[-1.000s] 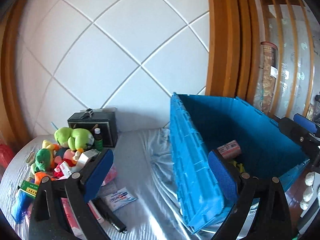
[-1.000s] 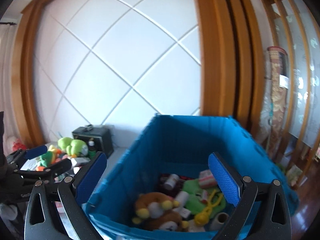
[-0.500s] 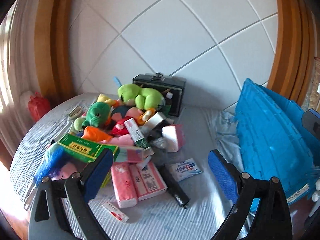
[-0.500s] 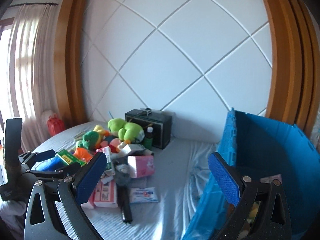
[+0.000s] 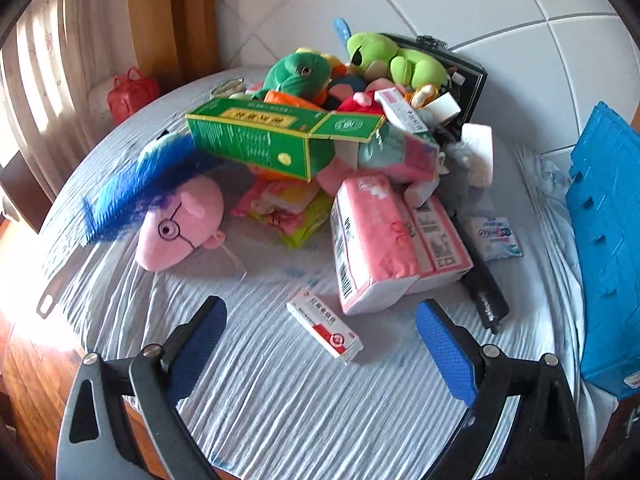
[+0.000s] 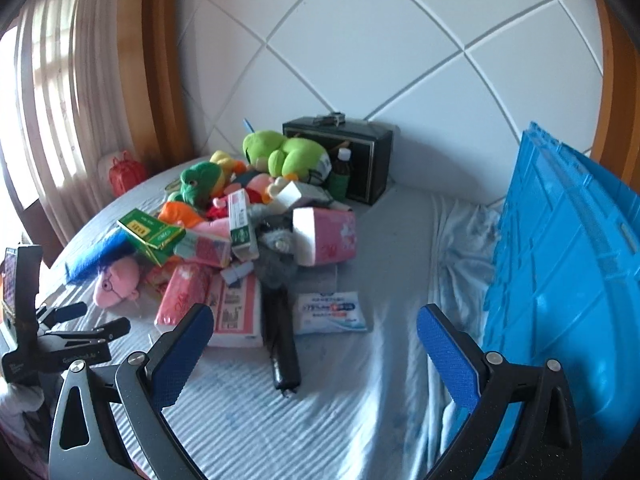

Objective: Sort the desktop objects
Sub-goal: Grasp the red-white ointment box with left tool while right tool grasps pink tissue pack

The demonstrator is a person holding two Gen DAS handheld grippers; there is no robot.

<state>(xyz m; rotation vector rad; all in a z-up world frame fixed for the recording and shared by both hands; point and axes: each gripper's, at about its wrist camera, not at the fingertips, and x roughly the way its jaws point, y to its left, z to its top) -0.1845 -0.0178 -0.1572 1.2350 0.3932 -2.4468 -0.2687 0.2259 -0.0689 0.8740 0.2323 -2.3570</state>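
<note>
Desktop objects (image 5: 328, 168) sit in one heap on a surface under a striped white-blue cloth (image 5: 280, 400); cannot tell whether it's a tabletop or a bed. Heap: green carton (image 5: 272, 140), pink tissue packs (image 5: 384, 240), pink plush with blue hair (image 5: 172, 216), green plush toys, black box at the back. Blue crate (image 6: 560, 280) stands just beside the heap on the right, the likely sorting bin.

Step in hand, as I read it: picking the next item, nothing grasped.

Left claw (image 5: 320, 344) is spread wide and empty, hovering above the cloth. A small red-white box (image 5: 325, 325) lies loose in front of the heap, apart from the tissue packs, right between the left pads in view. Looks like the target.

Right claw (image 6: 312, 344) is also spread wide and empty, facing the heap's right side. A black cylindrical item (image 6: 280, 344) and a white-blue sachet (image 6: 330, 312) lie between its pads in view.

Next move calls for: lower the left claw straight onto the small box, pads across its narrow sides, then close. The box is flat and thin, so the pads must reach cloth level; risk of pinching cloth. Then carry it right to the crate. The right claw could take the black item lengthwise-across.
</note>
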